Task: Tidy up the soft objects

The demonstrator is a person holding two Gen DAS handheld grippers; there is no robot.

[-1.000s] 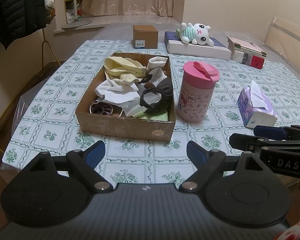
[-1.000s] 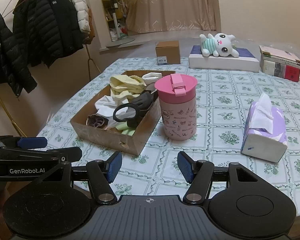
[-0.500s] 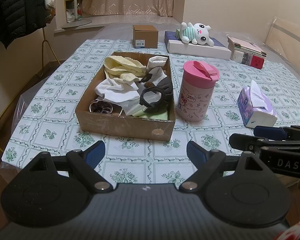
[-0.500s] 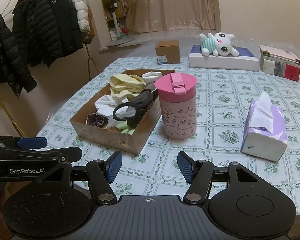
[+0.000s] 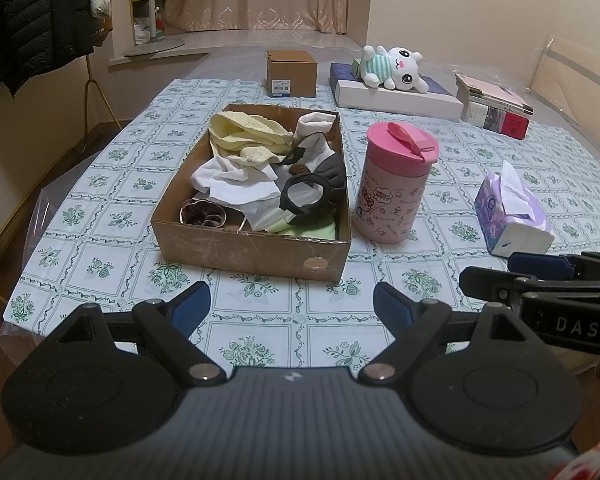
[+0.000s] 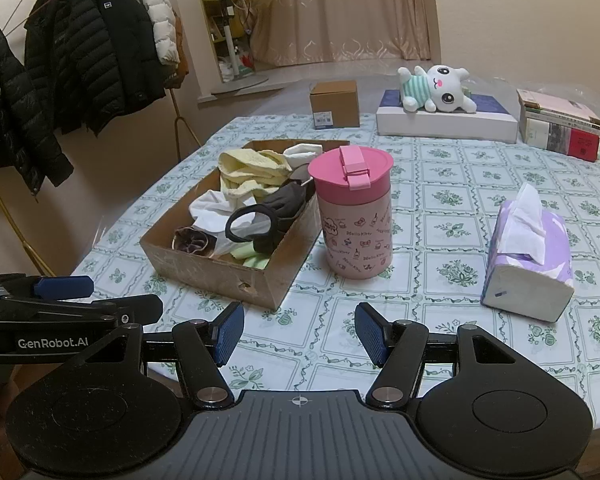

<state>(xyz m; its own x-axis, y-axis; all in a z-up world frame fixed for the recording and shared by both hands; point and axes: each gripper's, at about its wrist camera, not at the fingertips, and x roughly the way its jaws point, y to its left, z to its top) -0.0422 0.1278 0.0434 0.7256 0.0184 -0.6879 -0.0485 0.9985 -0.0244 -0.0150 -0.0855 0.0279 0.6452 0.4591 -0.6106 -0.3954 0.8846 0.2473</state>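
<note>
An open cardboard box sits on the patterned tablecloth. It holds yellow knit cloth, white cloth, a black headband, a dark scrunchie and green fabric. A white plush toy lies on a flat box at the far side. My left gripper hovers open over the near table edge, in front of the box. My right gripper stands open beside it, nothing between its fingers.
A pink lidded cup stands right of the box. A purple tissue pack lies further right. A small brown carton, stacked books and a coat rack are beyond.
</note>
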